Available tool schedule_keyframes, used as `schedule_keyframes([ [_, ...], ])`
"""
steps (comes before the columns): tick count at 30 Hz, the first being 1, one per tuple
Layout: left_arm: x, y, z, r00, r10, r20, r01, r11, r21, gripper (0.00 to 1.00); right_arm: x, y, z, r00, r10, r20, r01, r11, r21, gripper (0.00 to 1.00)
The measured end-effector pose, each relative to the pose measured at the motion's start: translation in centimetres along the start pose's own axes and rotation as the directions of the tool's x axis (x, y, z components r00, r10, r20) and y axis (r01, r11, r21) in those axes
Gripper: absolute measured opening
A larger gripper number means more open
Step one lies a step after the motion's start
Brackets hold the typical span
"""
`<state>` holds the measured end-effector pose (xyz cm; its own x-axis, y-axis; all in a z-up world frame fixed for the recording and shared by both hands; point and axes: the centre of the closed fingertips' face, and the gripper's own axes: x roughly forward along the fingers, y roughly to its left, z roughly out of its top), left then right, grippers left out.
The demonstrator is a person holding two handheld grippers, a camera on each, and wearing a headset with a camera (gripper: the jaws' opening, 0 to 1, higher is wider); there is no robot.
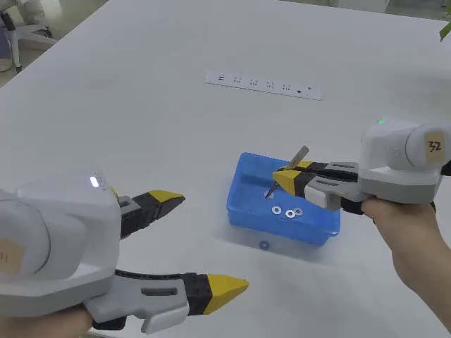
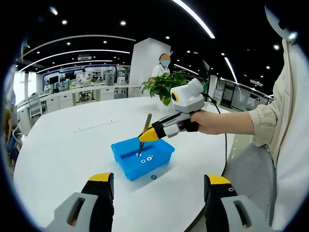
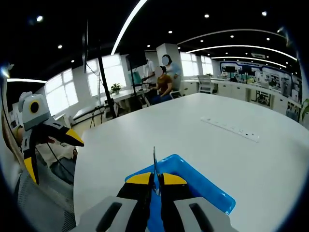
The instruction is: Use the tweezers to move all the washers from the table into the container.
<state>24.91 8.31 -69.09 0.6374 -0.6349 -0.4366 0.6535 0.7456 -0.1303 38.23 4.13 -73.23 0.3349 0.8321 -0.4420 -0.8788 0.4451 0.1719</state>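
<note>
Near left, the left gripper (image 1: pixel 211 241) hovers over the table (image 1: pixel 141 105) with jaws spread wide, holding nothing. At centre sits the blue container (image 1: pixel 243 190) with three washers (image 1: pixel 289 212) inside. One loose washer (image 1: pixel 263 245) lies just near its front wall. At right, the right gripper (image 1: pixel 280 177) pinches the tweezers (image 1: pixel 299 156), whose tips point down into the container.

White power strip (image 1: pixel 262 84) lies flat — green leafy plant (image 2: pixel 161 86) farther off.
</note>
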Motion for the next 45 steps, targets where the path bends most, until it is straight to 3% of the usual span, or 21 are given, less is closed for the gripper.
schedule_keyframes([
  [5, 0.0, 0.0, 0.0, 1.0000, -0.001, -0.002, 0.001, 1.000, 0.000, 0.77, 0.8, -0.4, -0.8, 0.9997, 0.007, -0.023, -0.006, 1.000, 0.029, 0.02],
  [15, 0.2, 0.2, 0.0, 1.0000, -0.007, -0.007, 0.007, 1.000, 0.004, 0.76, 1.9, -0.2, -2.2, 0.9968, 0.019, -0.077, -0.018, 1.000, 0.017, 0.02],
  [31, 0.3, 0.0, -0.1, 0.9998, -0.015, -0.013, 0.015, 1.000, 0.008, 0.75, 2.0, 0.0, -2.9, 0.9947, 0.011, -0.103, -0.011, 1.000, -0.003, 0.03],
  [35, 0.3, 0.0, -0.1, 0.9998, -0.017, -0.013, 0.017, 1.000, 0.009, 0.75, 1.8, 0.2, -2.9, 0.9955, 0.006, -0.094, -0.007, 1.000, -0.010, 0.03],
  [45, 0.2, 0.0, -0.2, 0.9998, -0.015, -0.013, 0.015, 1.000, 0.005, 0.75, -0.1, 1.4, -0.5, 1.0000, -0.003, 0.009, 0.003, 0.999, -0.039, 0.02],
])
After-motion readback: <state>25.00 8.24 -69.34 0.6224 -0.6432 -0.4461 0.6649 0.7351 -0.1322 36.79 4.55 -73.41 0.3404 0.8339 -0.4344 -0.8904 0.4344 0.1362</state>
